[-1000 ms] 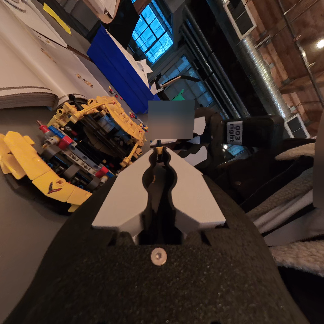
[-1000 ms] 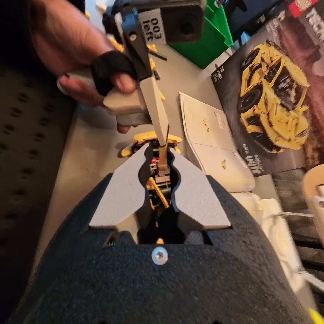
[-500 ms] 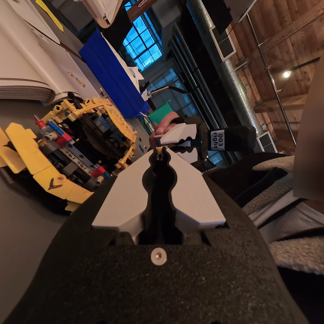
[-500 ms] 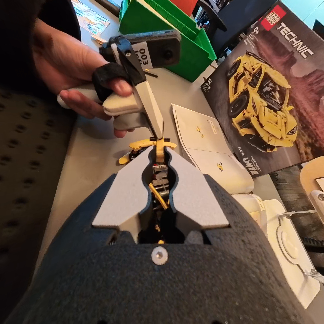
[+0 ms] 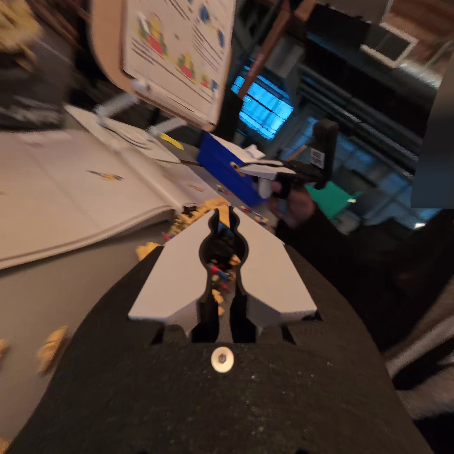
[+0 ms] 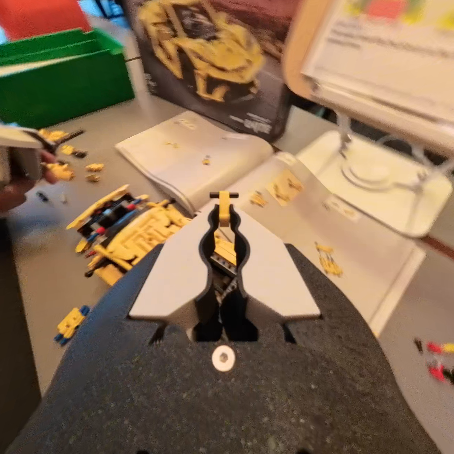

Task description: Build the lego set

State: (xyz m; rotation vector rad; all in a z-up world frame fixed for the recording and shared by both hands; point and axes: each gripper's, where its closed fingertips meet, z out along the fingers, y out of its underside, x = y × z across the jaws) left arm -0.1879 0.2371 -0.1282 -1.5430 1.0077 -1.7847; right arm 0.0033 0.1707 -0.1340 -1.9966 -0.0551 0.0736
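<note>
Grey bench (image 6: 59, 277) under both my grippers. My right gripper (image 6: 224, 208) pinches a yellow piece (image 6: 224, 206) with a black pin at its tip. My left gripper (image 5: 223, 212) has its fingers slightly parted around nothing I can make out. Beyond lie the half-built car (image 6: 127, 231), the open manual (image 6: 196, 157) and the box (image 6: 213, 63).

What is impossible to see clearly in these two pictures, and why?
- Left wrist view: whether the left gripper holds anything; motion blur.
- Right wrist view: how the black pin sits in the yellow piece held by the right gripper; too small, blurred.
- Right wrist view: part of the yellow car model; the gripper's body covers it.
- Both views: the instruction book pages; blurred.
</note>
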